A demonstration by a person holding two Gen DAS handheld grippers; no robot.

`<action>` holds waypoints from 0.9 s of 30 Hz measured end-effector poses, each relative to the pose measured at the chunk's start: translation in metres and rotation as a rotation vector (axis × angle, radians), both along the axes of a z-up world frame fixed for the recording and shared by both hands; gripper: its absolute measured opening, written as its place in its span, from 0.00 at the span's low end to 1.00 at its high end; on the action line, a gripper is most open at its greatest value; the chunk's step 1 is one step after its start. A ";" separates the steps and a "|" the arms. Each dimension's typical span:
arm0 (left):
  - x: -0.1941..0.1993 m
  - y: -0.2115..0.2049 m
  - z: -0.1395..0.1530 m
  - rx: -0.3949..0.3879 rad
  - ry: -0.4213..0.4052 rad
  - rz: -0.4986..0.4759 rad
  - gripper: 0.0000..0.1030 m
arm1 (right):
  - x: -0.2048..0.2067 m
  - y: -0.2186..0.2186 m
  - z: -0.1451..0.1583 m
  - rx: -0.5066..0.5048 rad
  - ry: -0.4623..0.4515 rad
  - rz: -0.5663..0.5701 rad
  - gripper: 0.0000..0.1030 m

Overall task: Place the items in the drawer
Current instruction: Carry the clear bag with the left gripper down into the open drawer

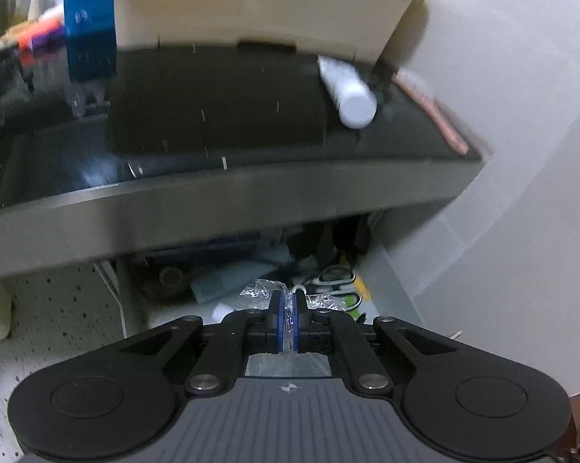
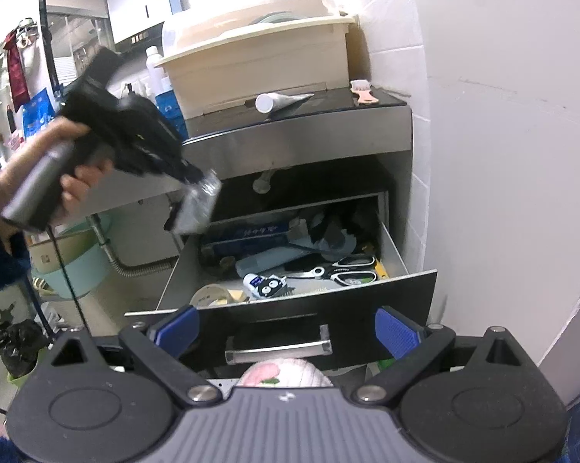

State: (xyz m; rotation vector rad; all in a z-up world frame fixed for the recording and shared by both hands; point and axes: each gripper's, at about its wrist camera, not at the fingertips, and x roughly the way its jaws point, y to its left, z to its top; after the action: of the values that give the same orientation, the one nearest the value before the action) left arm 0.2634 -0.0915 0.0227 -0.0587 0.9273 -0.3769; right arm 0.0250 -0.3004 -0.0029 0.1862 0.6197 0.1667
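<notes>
My left gripper (image 1: pixel 288 310) is shut on a clear plastic bag (image 1: pixel 259 291); in the right wrist view the same gripper (image 2: pixel 191 177) holds the bag (image 2: pixel 197 208) above the left back of the open drawer (image 2: pixel 405 260). The drawer is pulled out under the stove unit and holds scissors (image 2: pixel 351 272), a tape roll (image 2: pixel 208 295), a blue box (image 2: pixel 247 237) and other clutter. A white tube (image 2: pixel 278 101) lies on the black stove top (image 2: pixel 328 102), also seen in the left wrist view (image 1: pixel 347 90). My right gripper (image 2: pixel 286 328) is open and empty in front of the drawer's handle (image 2: pixel 278 349).
A cream plastic bin (image 2: pixel 259 58) stands on the stove top, with a pink brush (image 2: pixel 361 92) by the white tiled wall (image 2: pixel 502 115) on the right. A teal basin (image 2: pixel 77 262) and a metal hose (image 2: pixel 135 266) sit left of the drawer.
</notes>
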 end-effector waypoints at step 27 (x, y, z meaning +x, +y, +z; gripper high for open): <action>0.062 -0.048 -0.163 0.195 0.264 0.042 0.03 | 0.007 0.003 -0.017 0.038 0.092 -0.001 0.95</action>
State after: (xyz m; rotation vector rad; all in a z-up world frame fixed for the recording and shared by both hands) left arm 0.3250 -0.1395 -0.1402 0.0521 1.2185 -0.2413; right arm 0.0321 -0.2979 -0.0198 0.2316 0.7086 0.1697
